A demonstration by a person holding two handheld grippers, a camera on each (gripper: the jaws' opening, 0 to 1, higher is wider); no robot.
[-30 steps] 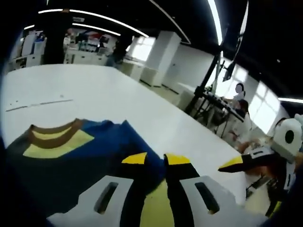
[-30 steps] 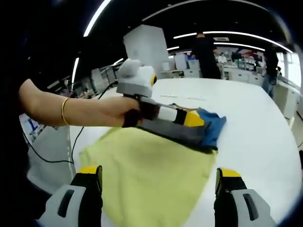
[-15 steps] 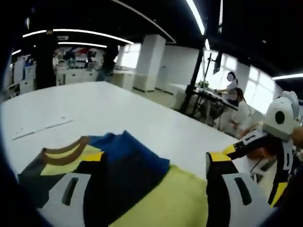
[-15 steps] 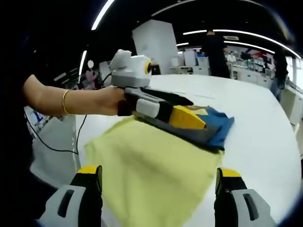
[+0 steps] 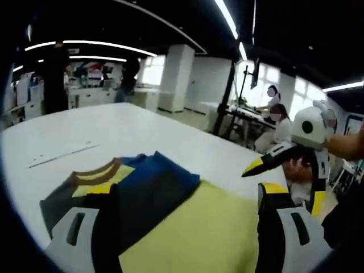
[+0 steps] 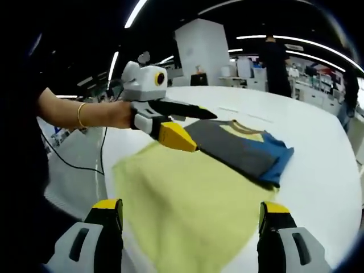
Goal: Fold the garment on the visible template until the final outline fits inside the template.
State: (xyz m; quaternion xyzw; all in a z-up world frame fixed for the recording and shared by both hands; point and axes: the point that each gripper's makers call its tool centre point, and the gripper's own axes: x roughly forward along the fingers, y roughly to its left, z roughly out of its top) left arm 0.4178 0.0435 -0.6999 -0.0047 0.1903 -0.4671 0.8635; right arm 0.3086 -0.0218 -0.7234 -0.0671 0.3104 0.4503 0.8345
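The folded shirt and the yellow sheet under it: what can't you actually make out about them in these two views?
- Left gripper view: the near part of the garment and yellow template is covered by the left gripper fingers and cut off at the bottom edge.
- Right gripper view: the template's near edge runs off the bottom.
- Both views: the marks on the table are too small to read.

Both views sit low and close over the counter (image 5: 142, 131), each looking forward along its own jaws. They share the folded garment (image 6: 250, 149) lying on the yellow template (image 5: 199, 233).
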